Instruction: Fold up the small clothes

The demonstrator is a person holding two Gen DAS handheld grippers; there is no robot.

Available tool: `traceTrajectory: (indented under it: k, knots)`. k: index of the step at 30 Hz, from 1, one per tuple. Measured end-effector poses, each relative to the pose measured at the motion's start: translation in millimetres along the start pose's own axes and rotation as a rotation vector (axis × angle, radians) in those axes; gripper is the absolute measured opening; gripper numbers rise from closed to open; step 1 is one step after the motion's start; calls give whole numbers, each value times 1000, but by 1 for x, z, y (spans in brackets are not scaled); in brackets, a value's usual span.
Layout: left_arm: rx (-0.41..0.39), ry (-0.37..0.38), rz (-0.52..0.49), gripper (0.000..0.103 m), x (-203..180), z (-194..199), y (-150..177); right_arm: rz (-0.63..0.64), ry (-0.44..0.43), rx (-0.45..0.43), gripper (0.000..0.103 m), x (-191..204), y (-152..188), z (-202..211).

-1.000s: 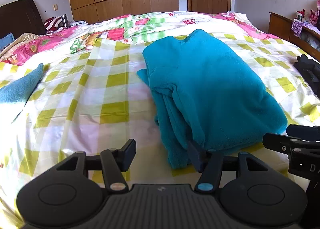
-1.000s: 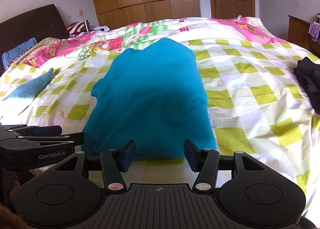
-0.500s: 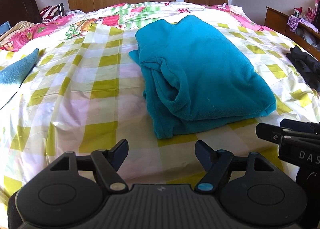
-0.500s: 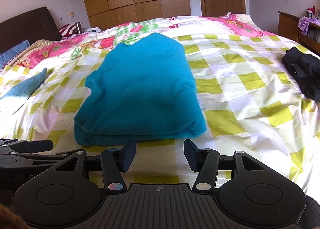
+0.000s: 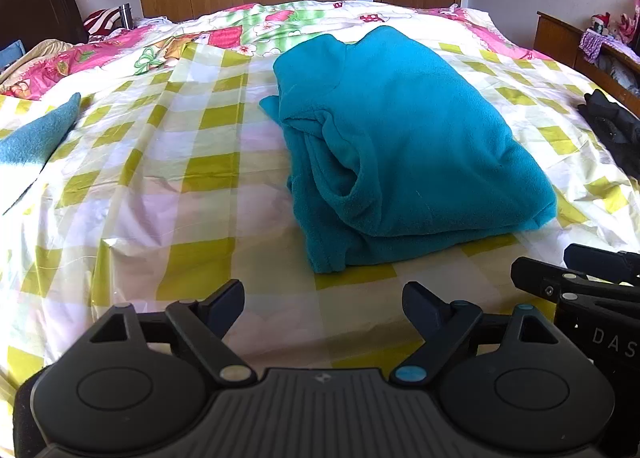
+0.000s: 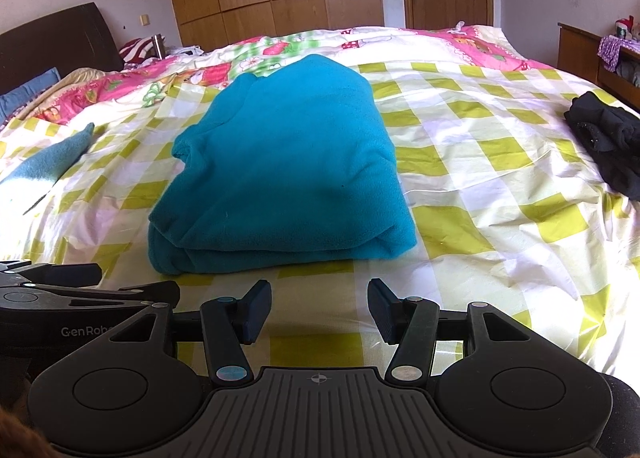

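A: Start at the left edge of the left wrist view. What's there?

B: A dull blue cloth (image 5: 38,134) at mid-left, lying on the checked sheet (image 5: 168,186). It is well apart from everything else.

A: And the fleece?

B: The teal fleece (image 5: 404,146) sits right of centre in that view, folded into a thick stack with its layered edges facing the lower left. In the right wrist view the fleece (image 6: 288,166) lies centre-left, its folded front edge toward the camera.

A: Is either gripper on it?

B: No. The left gripper (image 5: 323,306) is at the bottom centre of its view, jaws opening and already wide, with only bare sheet between them. The fleece's near corner is just above the gap, not touching the fingers (image 5: 224,304).

A: The right one?

B: The right gripper (image 6: 319,310) is at the bottom centre of its own view, jaws partly apart, nothing between them but sheet (image 6: 500,186). The fleece's front edge is near, above the tips, clear of them. The left gripper's body also shows at the lower left of that frame.

A: Anything further right?

B: A black garment (image 6: 608,142), bunched up at the right edge of the right wrist view, well apart from the fleece. In the left wrist view it (image 5: 612,130) shows at the far right too, with the right gripper's body below it in the lower right corner
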State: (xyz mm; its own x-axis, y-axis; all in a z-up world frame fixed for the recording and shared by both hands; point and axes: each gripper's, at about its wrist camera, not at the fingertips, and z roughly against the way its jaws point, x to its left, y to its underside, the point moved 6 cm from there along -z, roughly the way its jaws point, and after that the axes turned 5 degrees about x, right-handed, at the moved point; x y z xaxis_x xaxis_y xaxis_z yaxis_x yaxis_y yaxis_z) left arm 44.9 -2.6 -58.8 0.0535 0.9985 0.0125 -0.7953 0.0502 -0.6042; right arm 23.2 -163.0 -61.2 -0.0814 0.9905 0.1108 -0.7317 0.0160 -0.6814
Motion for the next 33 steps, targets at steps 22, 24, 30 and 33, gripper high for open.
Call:
traceTrajectory:
  k: [22, 24, 30, 33]
  knots:
    - [26, -21, 11, 103, 2, -1, 3, -20, 5, 45, 54, 0, 7, -1]
    - [29, -17, 15, 103, 2, -1, 4, -24, 3, 48, 54, 0, 8, -1]
    - [37, -12, 28, 103, 3, -2, 4, -19, 6, 50, 54, 1, 9, -2]
    - [42, -12, 30, 103, 4, -3, 4, -19, 7, 52, 54, 2, 9, -2]
